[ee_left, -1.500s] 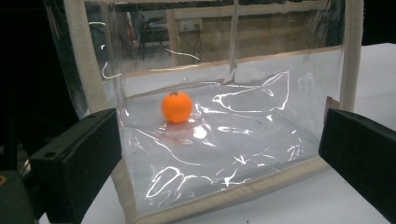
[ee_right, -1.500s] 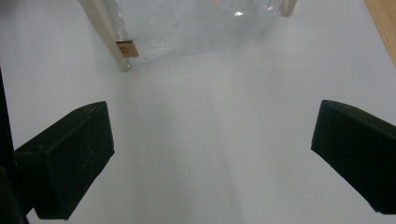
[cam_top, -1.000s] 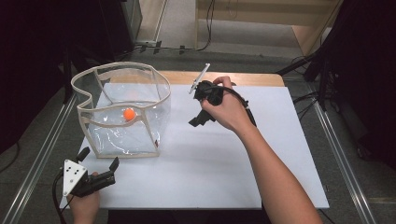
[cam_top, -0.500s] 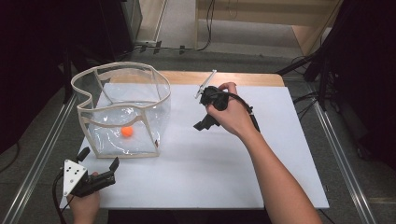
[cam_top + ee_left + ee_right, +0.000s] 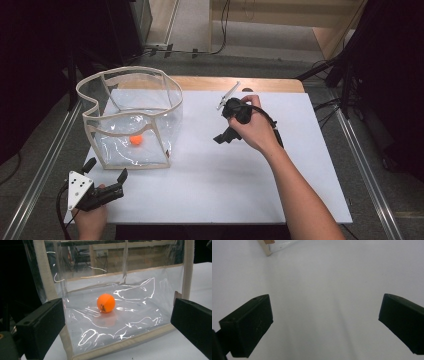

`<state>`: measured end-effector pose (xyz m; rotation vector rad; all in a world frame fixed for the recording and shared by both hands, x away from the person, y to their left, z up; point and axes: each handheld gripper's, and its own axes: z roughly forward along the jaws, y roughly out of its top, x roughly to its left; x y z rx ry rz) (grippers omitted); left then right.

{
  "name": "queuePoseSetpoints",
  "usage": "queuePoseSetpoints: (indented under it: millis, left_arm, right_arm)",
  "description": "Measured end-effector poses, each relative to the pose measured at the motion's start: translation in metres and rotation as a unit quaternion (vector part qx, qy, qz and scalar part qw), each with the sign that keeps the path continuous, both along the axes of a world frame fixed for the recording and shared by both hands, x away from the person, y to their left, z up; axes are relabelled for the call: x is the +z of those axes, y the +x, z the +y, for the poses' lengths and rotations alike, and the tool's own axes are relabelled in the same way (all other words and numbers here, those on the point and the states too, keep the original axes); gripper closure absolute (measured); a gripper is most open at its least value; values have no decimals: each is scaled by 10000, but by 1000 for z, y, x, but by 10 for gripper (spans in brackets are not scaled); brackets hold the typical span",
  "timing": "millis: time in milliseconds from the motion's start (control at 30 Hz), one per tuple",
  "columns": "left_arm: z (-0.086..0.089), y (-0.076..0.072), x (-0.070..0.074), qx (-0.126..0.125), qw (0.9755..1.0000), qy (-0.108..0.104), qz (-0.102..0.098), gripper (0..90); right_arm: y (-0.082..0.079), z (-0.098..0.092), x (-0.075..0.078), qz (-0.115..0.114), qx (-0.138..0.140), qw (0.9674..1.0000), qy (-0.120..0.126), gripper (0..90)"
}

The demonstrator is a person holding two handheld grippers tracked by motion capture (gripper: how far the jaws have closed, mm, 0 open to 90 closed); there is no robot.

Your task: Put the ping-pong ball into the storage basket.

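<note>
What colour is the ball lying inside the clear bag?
Orange, with a small dark mark; the ball shows best in the left gripper view.

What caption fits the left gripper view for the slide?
Open left tongs face a clear bag holding an orange ball.

Glossy clear plastic bag [image 5: 130,322], matt white tabletop [image 5: 220,185]

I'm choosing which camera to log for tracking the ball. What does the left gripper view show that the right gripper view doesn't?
Left gripper view: the orange ball resting on the floor of the clear plastic bag, seen through its front wall between the left gripper's open fingers. Right gripper view: bare white tabletop between the right gripper's open fingers, with just a corner of the bag's beige trim at the top edge. Shared: the bag, the white tabletop, and open black fingers holding nothing.
</note>
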<state>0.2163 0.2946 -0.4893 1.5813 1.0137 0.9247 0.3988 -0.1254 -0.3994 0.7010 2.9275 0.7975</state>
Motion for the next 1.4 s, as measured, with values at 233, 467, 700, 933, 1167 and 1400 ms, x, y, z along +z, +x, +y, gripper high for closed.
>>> queuePoseSetpoints:
  millis: [233,467,700,933,1167,1400]
  left_arm:
    - [0,0,0,3,10000,-4,-3,0]
    - [0,0,0,1,10000,-1,-1,0]
    - [0,0,0,5,10000,-9,-2,0]
    - [0,0,0,12,10000,0,-5,0]
    - [0,0,0,7,10000,1,-4,0]
    - [-1,0,0,12,10000,6,-7,0]
  right_arm:
    - [-5,-9,-7,-20,-67,9999,90,0]
    - [-10,-20,-14,-44,-146,9996,237,0]
    - [-16,-33,-23,-57,-295,9986,435,0]
    - [-24,-46,-32,-80,-463,9973,572,0]
    - [-31,-60,-41,-148,-560,9958,706,0]
    - [-40,-72,-48,-185,-703,9937,854,0]
